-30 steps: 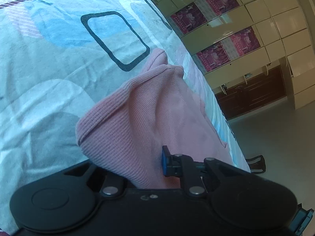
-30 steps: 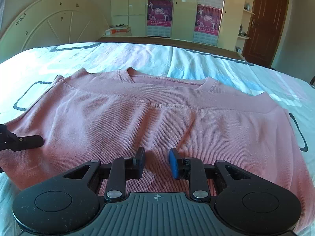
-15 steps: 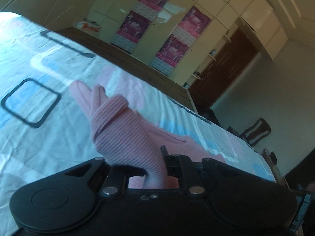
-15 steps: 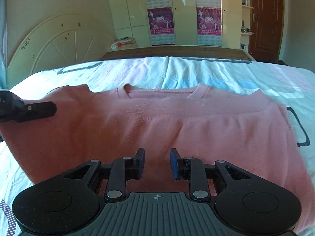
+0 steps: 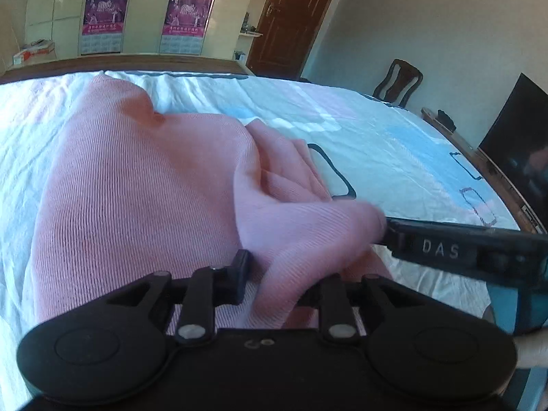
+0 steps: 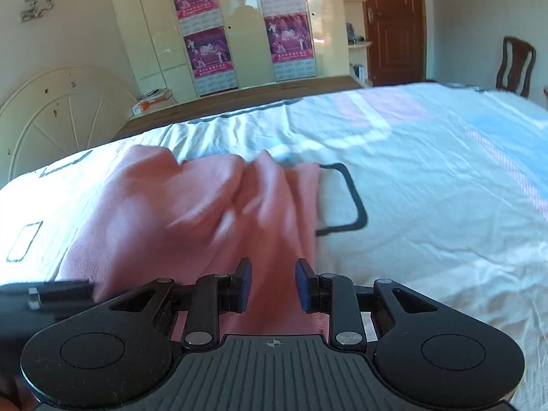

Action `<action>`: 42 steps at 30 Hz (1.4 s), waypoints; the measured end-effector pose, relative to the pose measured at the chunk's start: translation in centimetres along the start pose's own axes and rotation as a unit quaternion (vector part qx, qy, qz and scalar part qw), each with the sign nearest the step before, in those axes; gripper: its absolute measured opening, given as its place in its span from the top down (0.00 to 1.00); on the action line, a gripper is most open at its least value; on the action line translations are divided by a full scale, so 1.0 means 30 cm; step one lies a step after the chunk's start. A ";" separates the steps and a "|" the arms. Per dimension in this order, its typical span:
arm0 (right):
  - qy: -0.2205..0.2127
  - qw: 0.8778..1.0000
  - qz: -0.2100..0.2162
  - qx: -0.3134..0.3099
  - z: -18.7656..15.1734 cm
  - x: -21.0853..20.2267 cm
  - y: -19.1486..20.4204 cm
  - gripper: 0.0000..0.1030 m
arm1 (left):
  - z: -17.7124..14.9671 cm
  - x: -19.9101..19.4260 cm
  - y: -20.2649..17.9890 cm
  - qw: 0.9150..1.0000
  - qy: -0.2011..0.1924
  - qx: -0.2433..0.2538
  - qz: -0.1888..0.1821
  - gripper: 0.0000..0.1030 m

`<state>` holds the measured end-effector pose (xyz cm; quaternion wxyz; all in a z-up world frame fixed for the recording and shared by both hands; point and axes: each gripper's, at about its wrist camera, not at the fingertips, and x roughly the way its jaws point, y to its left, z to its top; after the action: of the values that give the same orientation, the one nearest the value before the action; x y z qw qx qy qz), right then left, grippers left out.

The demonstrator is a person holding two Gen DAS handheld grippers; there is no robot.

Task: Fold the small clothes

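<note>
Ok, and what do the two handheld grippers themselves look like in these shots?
Both are matte black plastic with round side discs, silver pivot screws and blue-padded fingertips. The right gripper has a ribbed grey top plate with a small crosshair mark; its finger reads "DAS". The left gripper has a plain top.

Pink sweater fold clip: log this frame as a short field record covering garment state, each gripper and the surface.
garment: pink knit sweater, one side carried over the body, bunched along its right edge
left gripper: fingers parted, fabric draped between them; grip cannot be confirmed
right gripper: fingers open, pink fabric lying between, not pinched
gripper spacing: close together, each visible in the other's view
surface: patterned bedsheet
fold status: half fold in progress, not flattened
</note>
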<state>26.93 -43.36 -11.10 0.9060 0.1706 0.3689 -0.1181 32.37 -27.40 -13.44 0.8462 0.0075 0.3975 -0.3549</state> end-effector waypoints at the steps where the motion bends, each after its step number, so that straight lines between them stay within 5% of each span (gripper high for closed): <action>1: 0.001 1.000 0.008 0.007 0.005 -0.009 -0.016 0.62 | -0.002 -0.017 -0.007 1.000 0.001 0.002 -0.002 0.66; 2: 0.000 1.000 0.016 0.012 0.008 -0.014 -0.025 0.41 | -0.002 -0.034 -0.006 1.000 0.004 -0.001 -0.008 0.53; 4: -0.013 0.999 0.034 0.017 0.012 -0.031 -0.029 0.31 | -0.005 -0.088 0.013 1.000 -0.001 -0.016 -0.017 0.39; 8: -0.035 0.997 0.068 0.002 0.044 -0.045 0.010 0.31 | -0.017 -0.229 0.084 0.998 -0.036 -0.043 0.014 0.38; 13: -0.061 0.997 0.052 -0.019 0.090 -0.017 0.053 0.31 | -0.019 -0.302 0.192 0.992 -0.057 -0.077 0.079 0.36; 16: -0.037 0.995 0.087 -0.010 0.099 0.025 0.064 0.31 | -0.026 -0.288 0.247 0.989 -0.049 -0.088 0.106 0.36; 27: 0.038 0.994 0.102 0.012 0.101 0.237 0.079 0.30 | -0.030 -0.271 0.289 0.987 -0.053 -0.104 0.107 0.37; 28: 0.040 0.993 0.105 0.022 0.105 0.245 0.070 0.40 | -0.022 -0.265 0.293 0.987 -0.053 -0.105 0.108 0.37; 29: 0.039 0.993 0.105 0.027 0.106 0.244 0.064 0.66 | -0.020 -0.266 0.297 0.987 -0.054 -0.106 0.108 0.37; 31: 0.042 0.993 0.106 0.032 0.107 0.237 0.056 0.79 | -0.019 -0.274 0.307 0.986 -0.057 -0.107 0.111 0.37; 42: 0.000 0.997 0.068 -0.028 0.113 0.161 0.131 0.86 | 0.005 -0.273 0.334 0.985 -0.055 -0.108 0.121 0.36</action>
<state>33.78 -41.55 -11.36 0.9163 0.1697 0.3597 -0.0461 35.03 -15.08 -10.49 0.8992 -0.0556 0.3824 -0.2051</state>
